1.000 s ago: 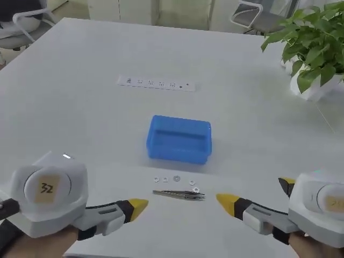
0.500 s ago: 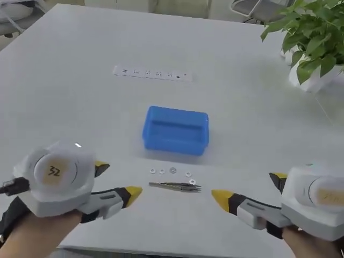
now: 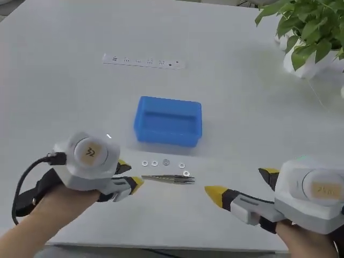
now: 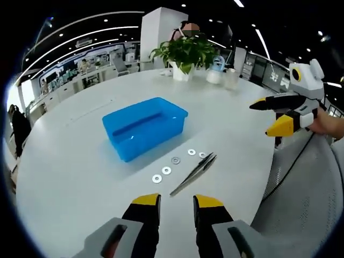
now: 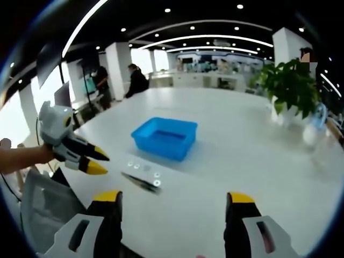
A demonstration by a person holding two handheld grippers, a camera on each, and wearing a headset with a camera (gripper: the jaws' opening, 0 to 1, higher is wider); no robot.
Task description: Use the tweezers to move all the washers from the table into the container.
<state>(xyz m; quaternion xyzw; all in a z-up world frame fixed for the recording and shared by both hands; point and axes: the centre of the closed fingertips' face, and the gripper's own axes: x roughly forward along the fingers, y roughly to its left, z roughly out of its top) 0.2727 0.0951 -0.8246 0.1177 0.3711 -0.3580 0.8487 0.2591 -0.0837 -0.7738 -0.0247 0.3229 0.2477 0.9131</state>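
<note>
Five small washers (image 3: 165, 162), one pair of tweezers (image 3: 172, 179), one blue container (image 3: 167, 121) at twelve o'clock from them, one power strip (image 3: 144, 61), one potted plant (image 3: 303, 32) at two o'clock.

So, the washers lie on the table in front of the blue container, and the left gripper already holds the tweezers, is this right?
Not quite. The left gripper holds nothing: the left gripper view shows the tweezers lying on the table just ahead of its open jaws. The washers do lie on the table in front of the blue container.
</note>
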